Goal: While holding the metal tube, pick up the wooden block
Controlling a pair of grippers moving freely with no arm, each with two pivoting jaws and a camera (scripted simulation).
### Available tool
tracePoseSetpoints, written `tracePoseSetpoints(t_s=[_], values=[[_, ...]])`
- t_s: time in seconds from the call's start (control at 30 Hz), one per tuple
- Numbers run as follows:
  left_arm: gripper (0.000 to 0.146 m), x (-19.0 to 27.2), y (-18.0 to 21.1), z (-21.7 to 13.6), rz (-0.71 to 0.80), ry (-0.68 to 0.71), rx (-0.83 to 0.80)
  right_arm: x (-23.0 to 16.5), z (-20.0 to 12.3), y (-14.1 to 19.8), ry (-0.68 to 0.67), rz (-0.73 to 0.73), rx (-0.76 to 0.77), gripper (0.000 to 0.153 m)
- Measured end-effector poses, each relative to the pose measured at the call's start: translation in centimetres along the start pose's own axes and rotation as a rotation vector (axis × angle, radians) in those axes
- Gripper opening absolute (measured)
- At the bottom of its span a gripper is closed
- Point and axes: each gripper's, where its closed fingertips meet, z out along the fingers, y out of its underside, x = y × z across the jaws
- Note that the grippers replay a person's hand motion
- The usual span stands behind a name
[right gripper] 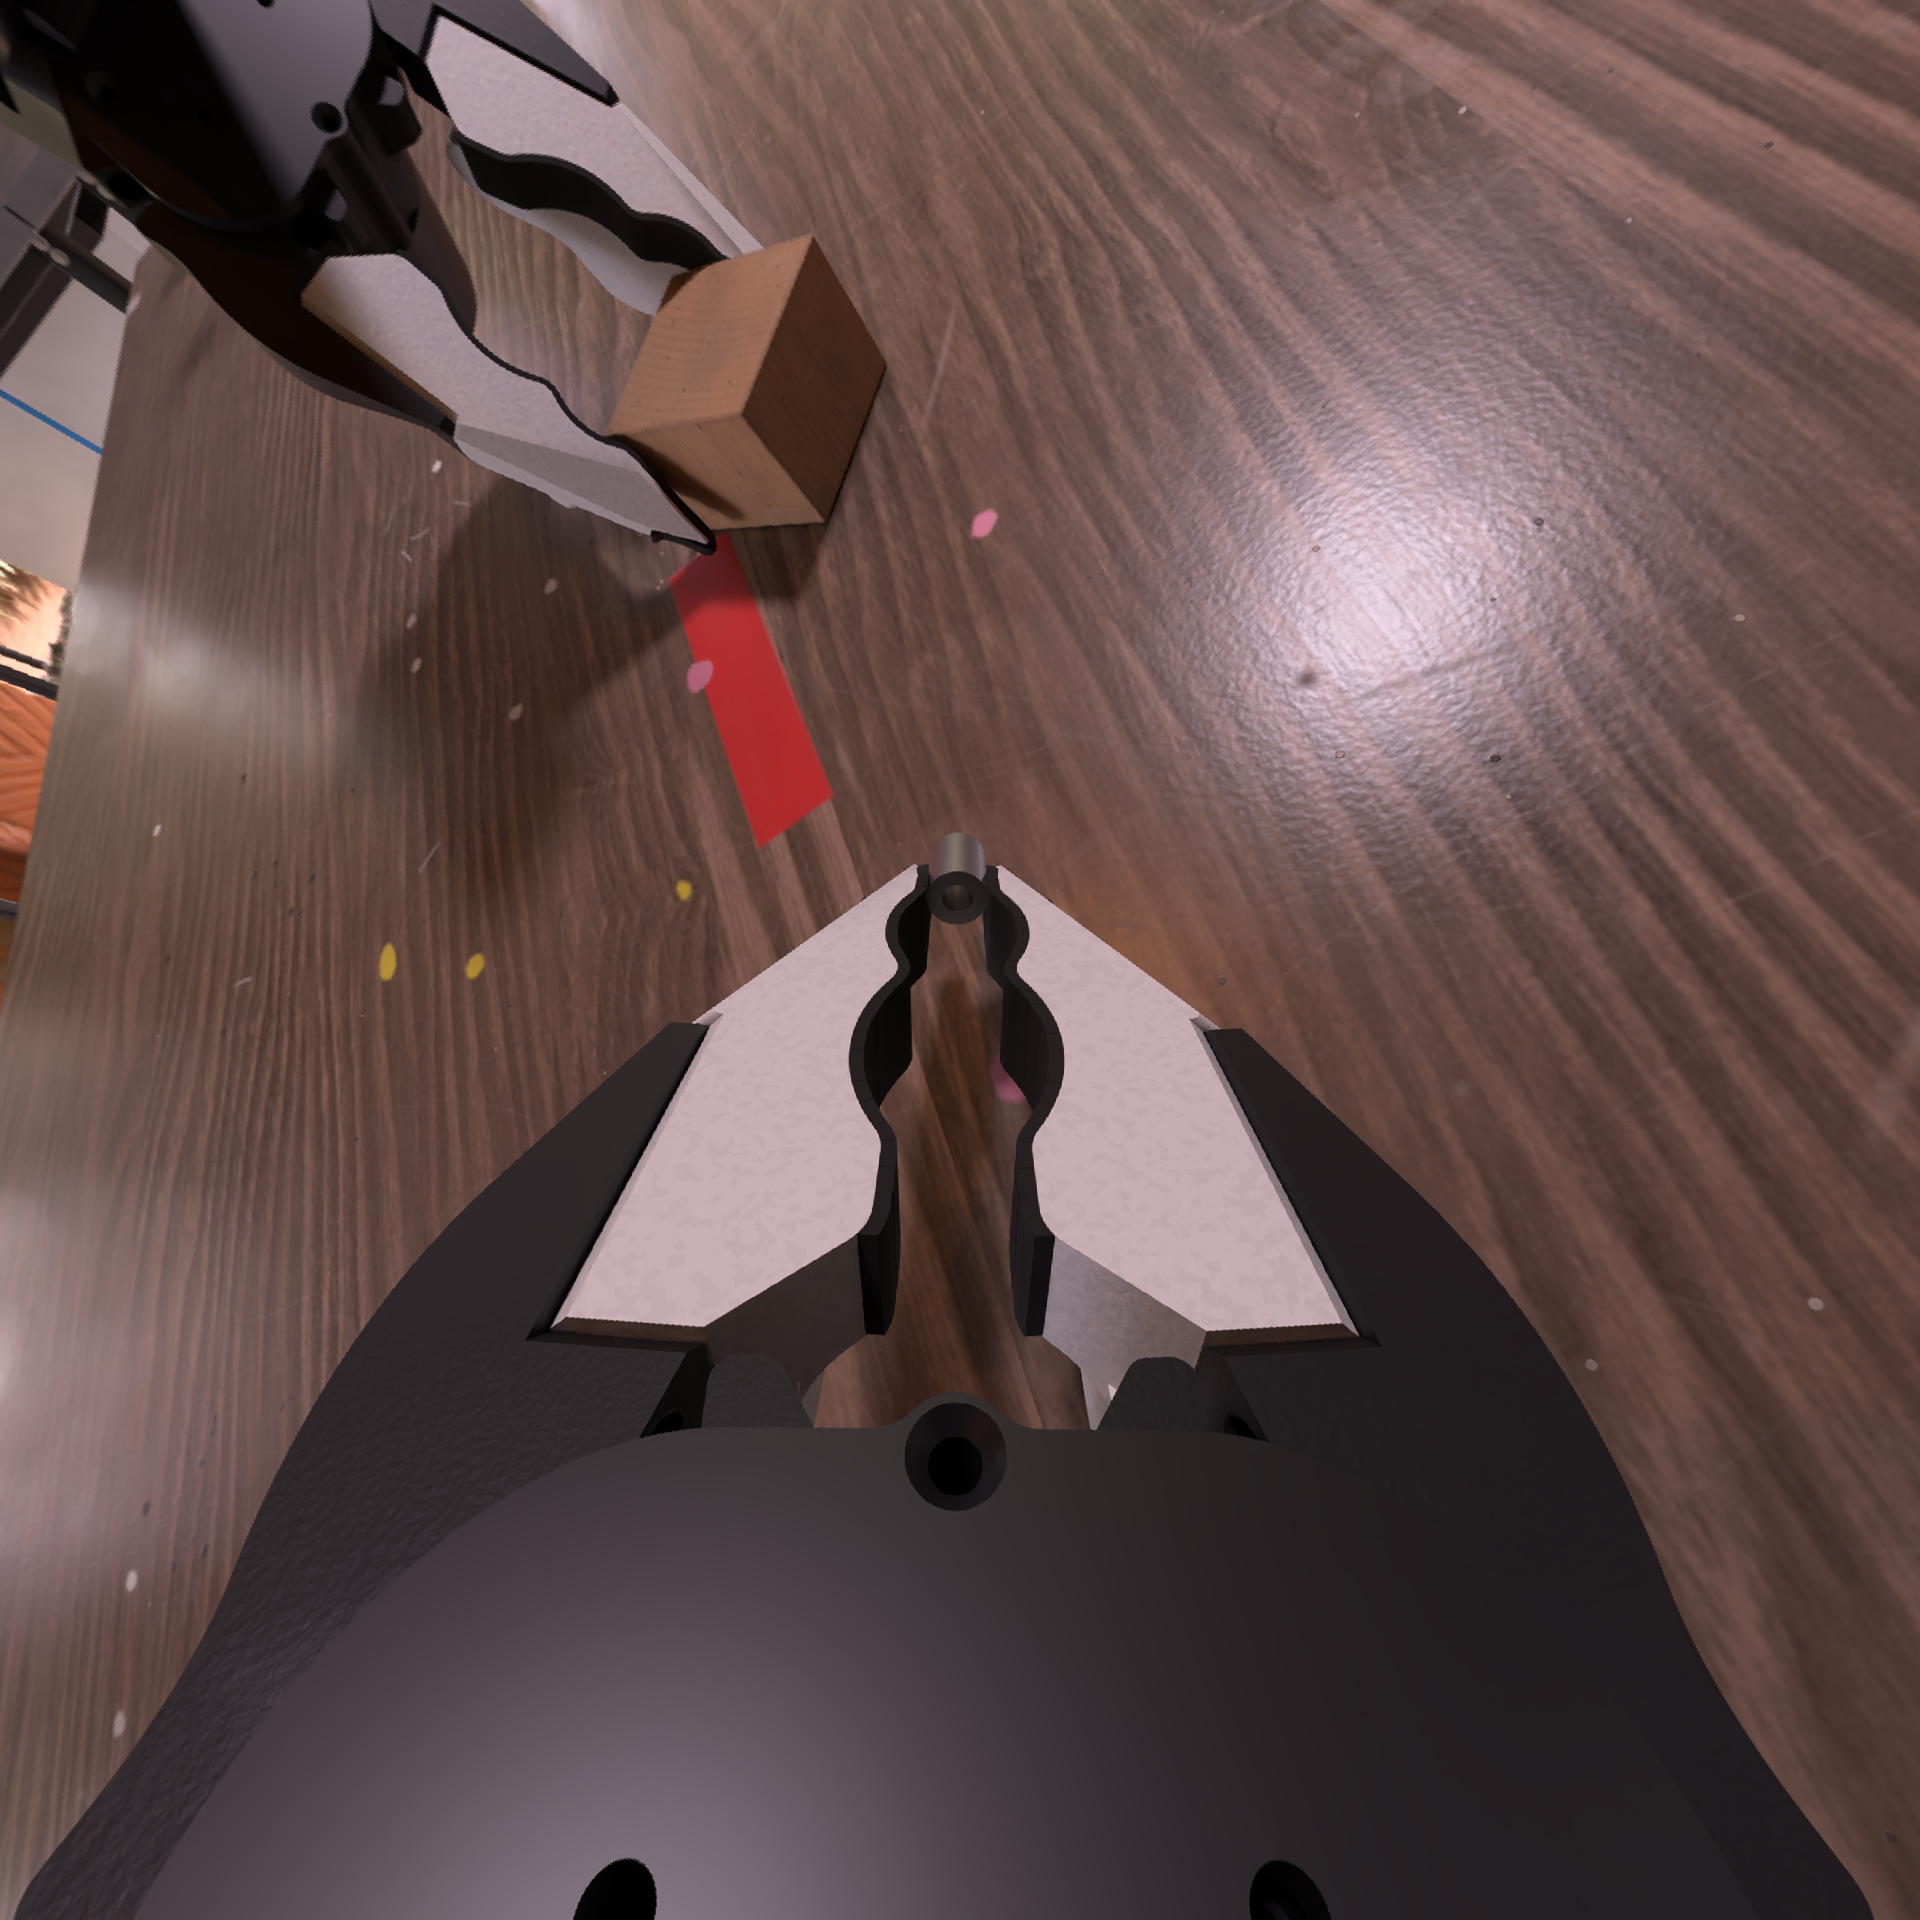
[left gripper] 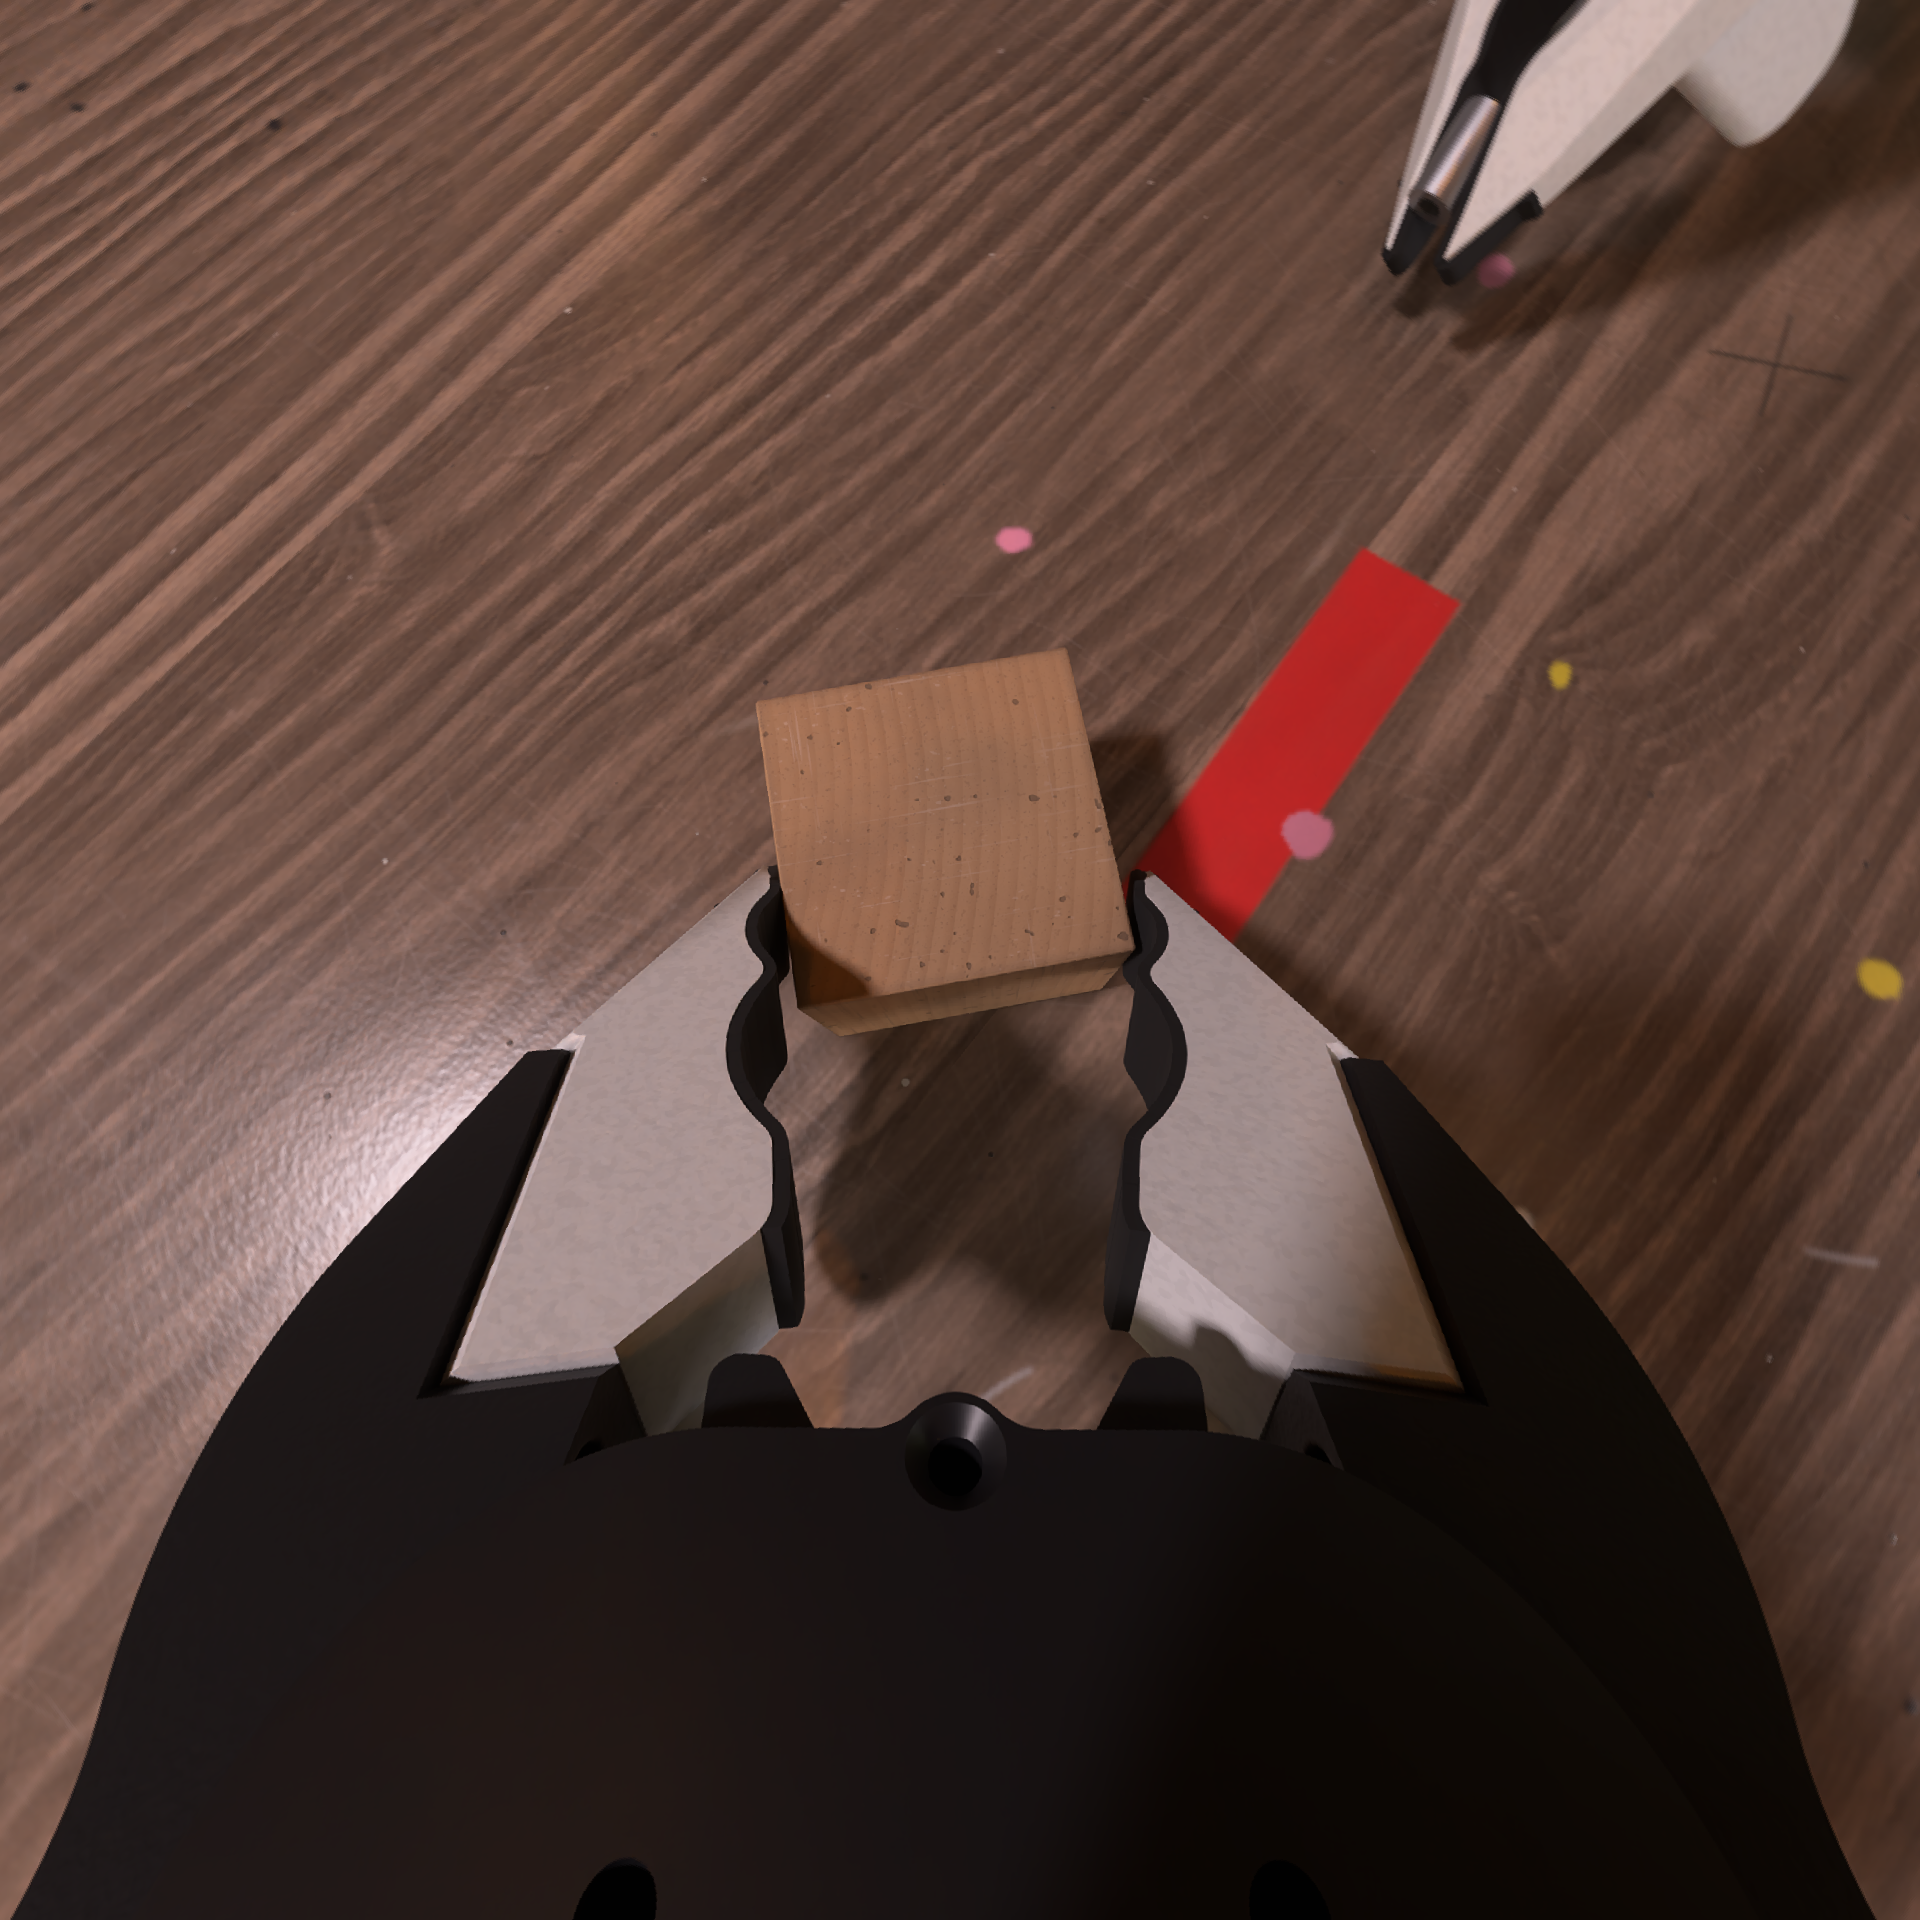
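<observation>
The wooden block point(left gripper: 935, 821) is a light brown cube on the dark wood table point(left gripper: 416, 520). My left gripper point(left gripper: 956, 894) has its fingertips pressed against the block's two sides at its near end; the block's base looks level with the table. In the right wrist view the block point(right gripper: 758, 384) shows at the upper left between the left gripper's fingers point(right gripper: 582, 468). My right gripper point(right gripper: 956, 883) is shut on the small metal tube point(right gripper: 956, 868) at its fingertips, a little above the table. In the left wrist view the right gripper point(left gripper: 1439, 244) holds the tube point(left gripper: 1460, 151) at the far right.
A flat red strip point(left gripper: 1299, 738) lies on the table right of the block, between the two grippers; it also shows in the right wrist view point(right gripper: 753, 686). Small pink and yellow spots dot the surface. The table's edge point(right gripper: 62, 623) runs along the left of the right wrist view.
</observation>
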Motion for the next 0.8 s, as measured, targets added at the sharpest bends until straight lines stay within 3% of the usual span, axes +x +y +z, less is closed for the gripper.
tracePoseSetpoints(t_s=[0.17, 0.33, 0.57, 0.8], values=[[0.065, -0.1, 0.1, -0.2, -0.022, -0.121, -0.03, 0.2, 0.3, 0.4, 0.019, -0.013, -0.024, 0.009], [0.071, 0.0, 0.2, 0.0, -0.064, -0.125, -0.069, 0.3, 0.6, 0.9, 0.036, -0.032, -0.059, 0.009], [0.065, -0.2, -0.2, 0.1, -0.079, -0.19, -0.093, 0.7, 0.3, 0.7, 0.086, -0.083, -0.049, 0.009], [0.065, 0.4, -4.2, -0.3, -0.036, -0.329, 0.052, 1.4, 0.1, 0.7, 0.189, -0.19, -0.075, 0.009]])
